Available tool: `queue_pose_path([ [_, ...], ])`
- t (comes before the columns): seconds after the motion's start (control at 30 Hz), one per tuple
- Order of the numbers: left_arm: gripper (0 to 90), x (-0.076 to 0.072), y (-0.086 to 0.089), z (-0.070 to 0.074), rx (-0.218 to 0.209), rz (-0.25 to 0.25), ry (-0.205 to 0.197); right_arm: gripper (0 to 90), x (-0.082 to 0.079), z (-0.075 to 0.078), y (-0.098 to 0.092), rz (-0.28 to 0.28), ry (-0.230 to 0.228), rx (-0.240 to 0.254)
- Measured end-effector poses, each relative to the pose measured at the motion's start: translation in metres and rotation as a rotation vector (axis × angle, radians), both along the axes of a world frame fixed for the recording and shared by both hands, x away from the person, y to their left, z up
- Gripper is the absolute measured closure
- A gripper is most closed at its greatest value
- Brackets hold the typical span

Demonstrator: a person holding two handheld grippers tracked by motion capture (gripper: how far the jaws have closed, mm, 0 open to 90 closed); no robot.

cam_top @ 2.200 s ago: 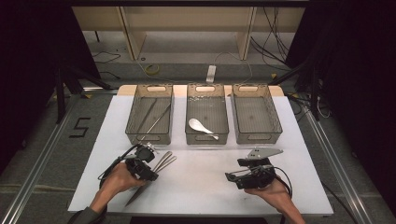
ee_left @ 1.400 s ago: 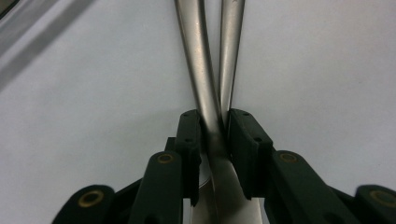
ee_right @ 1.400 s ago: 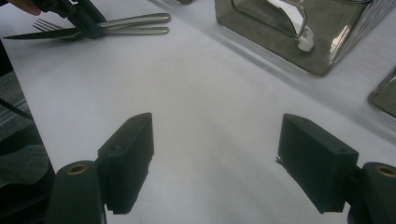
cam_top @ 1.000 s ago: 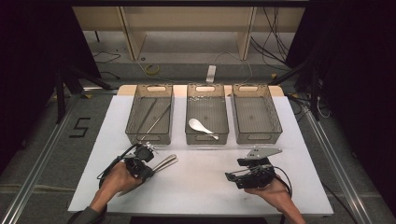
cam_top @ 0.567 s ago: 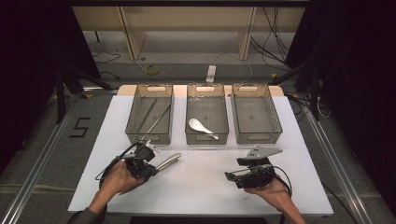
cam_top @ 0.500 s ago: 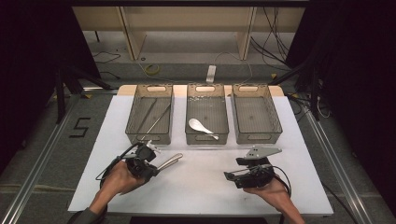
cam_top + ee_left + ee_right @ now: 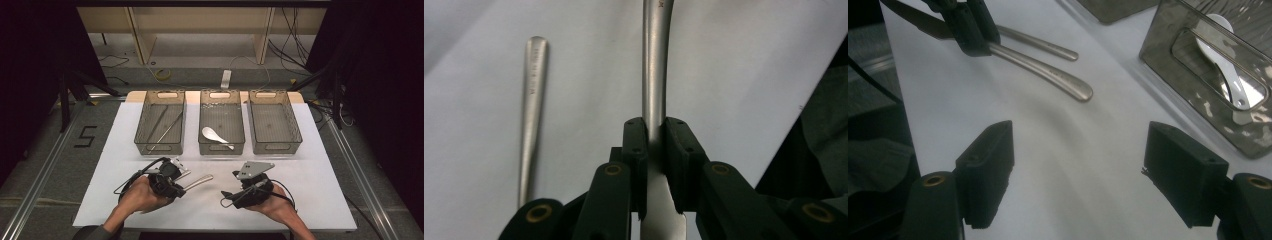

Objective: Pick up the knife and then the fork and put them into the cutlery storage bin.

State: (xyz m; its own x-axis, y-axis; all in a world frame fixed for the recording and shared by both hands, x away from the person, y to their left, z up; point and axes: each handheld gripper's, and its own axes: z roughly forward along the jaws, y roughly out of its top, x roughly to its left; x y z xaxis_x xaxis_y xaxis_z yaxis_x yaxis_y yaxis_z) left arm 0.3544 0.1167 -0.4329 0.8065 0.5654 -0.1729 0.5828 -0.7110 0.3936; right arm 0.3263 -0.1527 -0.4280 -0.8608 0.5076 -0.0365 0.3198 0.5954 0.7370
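Observation:
My left gripper (image 7: 179, 184) is shut on a metal table knife (image 7: 654, 60), with the pads clamped where handle meets blade. The knife is held a little above the white table (image 7: 320, 195), and its handle (image 7: 200, 180) points right. A second metal utensil (image 7: 532, 105) lies flat on the table just beside it. My right gripper (image 7: 1078, 175) is open with nothing between its pads, low over the table at the front right (image 7: 231, 197). Its jaws face the knife handle (image 7: 1053, 77) and the left gripper (image 7: 970, 25).
Three clear trays stand in a row at the back. The left tray (image 7: 142, 125) holds long thin metal utensils, the middle tray (image 7: 205, 117) holds a white spoon (image 7: 216, 136), and the right tray (image 7: 295, 125) holds nothing. The middle tray's near wall (image 7: 1168, 55) is close to my right gripper.
The left gripper has risen and moved right with the knife, so the handle now sticks out farther toward the middle. The right gripper has shifted left toward it.

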Motion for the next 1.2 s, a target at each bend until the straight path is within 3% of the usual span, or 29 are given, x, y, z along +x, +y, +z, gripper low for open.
queue_pose_path([
  [0.47, 79.5, -0.002, -0.032, 0.001, -0.009, -0.103, 0.034, 29.9, -0.004, -0.009, 0.023, 0.086, -0.092, -0.142],
  [0.83, 79.5, -0.002, -0.046, 0.000, 0.005, -0.152, 0.057, 33.3, -0.006, -0.013, 0.030, 0.123, -0.108, -0.183],
  [1.2, 79.5, -0.005, -0.056, 0.005, 0.000, -0.189, 0.078, 40.0, -0.009, -0.020, 0.037, 0.220, -0.128, -0.257],
])
